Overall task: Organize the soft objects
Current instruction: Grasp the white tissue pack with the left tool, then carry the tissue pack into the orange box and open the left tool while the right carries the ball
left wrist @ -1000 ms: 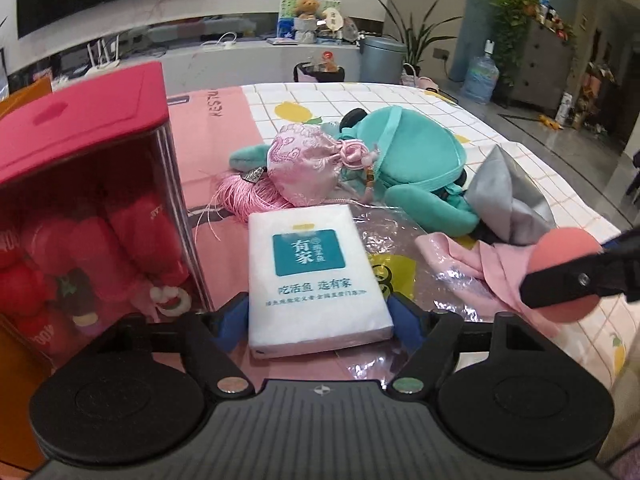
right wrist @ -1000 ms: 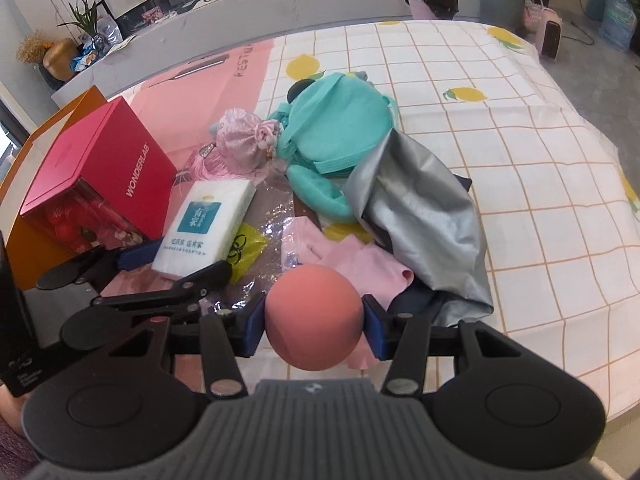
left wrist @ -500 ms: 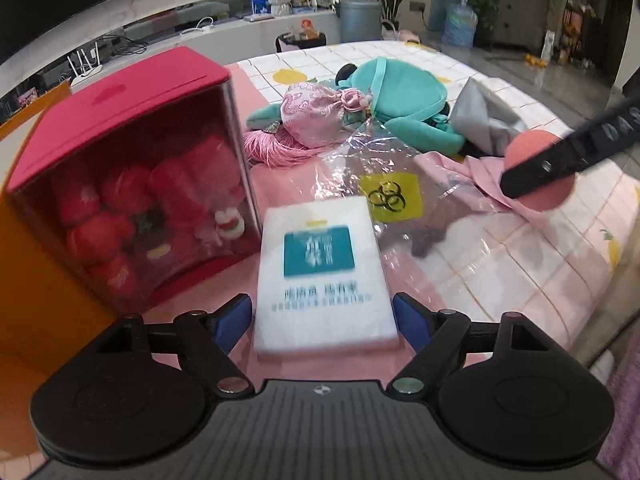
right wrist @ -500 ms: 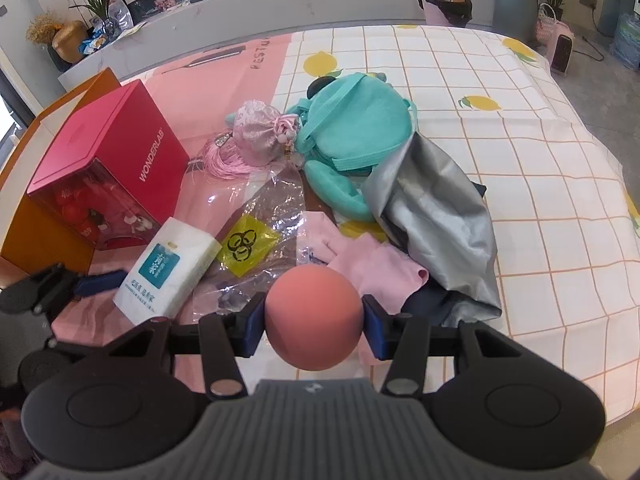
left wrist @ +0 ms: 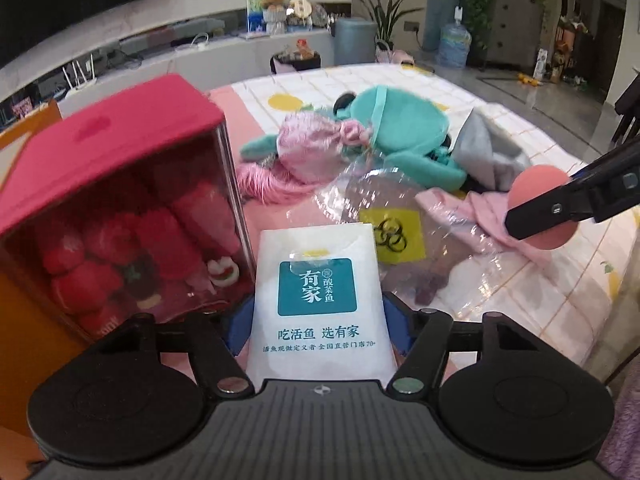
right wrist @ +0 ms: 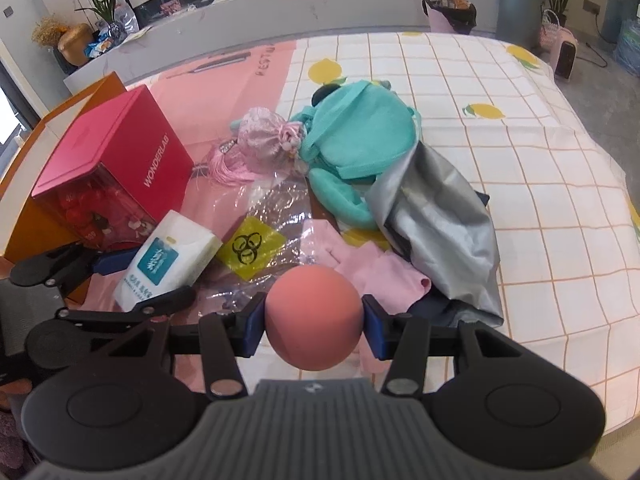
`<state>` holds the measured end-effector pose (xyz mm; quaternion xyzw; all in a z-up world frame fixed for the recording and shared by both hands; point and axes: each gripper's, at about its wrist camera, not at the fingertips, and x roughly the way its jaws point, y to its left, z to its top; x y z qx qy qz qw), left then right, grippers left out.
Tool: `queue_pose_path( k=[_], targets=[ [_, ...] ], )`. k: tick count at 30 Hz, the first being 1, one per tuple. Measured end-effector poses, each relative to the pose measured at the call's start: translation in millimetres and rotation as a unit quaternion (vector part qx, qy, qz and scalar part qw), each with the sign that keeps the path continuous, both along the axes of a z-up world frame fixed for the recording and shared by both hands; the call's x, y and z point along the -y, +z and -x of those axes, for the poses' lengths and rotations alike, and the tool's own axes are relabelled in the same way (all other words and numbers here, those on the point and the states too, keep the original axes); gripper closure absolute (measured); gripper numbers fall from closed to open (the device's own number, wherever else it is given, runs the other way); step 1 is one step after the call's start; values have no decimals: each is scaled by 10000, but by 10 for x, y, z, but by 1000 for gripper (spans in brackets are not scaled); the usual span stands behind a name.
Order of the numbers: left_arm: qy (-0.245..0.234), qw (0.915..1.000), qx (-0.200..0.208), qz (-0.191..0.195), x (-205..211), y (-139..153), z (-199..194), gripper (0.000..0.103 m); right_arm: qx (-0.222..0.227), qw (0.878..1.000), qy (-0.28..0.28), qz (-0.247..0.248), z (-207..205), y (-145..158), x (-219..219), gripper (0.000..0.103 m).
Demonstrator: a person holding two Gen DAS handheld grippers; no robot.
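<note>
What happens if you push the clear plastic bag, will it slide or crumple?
Probably crumple: the clear bag already lies wrinkled and flat. It looks very light, so it may slide on the tablecloth. The pink cloth lying over its edge might drag along.

A: Left wrist view sits low, close behind the tissue pack (left wrist: pixel 318 304), facing across the table toward the room.

B: Right wrist view looks steeply down, nearer the coral ball (right wrist: pixel 314 317). Both share pack, ball, red box (right wrist: pixel 108 160).
</note>
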<state>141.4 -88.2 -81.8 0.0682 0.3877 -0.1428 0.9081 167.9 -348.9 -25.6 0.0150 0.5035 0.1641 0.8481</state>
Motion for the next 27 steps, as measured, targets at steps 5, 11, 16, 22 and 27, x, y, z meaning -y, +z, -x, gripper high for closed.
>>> queue_pose_path(
  k=[5,11,16,22,27],
  targets=[
    [-98,9991,273,302,-39,292,117,26,201,9996,-196,34,17,81,37,53],
    [-24,9942,686,830,-204,696,264,25,921,9949,-410,16,194,461,-19,53],
    [218,9884,1003,1120,-426,957,376,23,1467,9884,-389,-4,371,851,-253,53],
    [1019,9751,1577,1182,-843,1254,520,23,1883,9814,-214,-290,564,1274,-713,53],
    [1819,9598,1832,1106,-1238,1371,557,23,2031,9775,175,-548,584,1453,-1342,53]
  ],
)
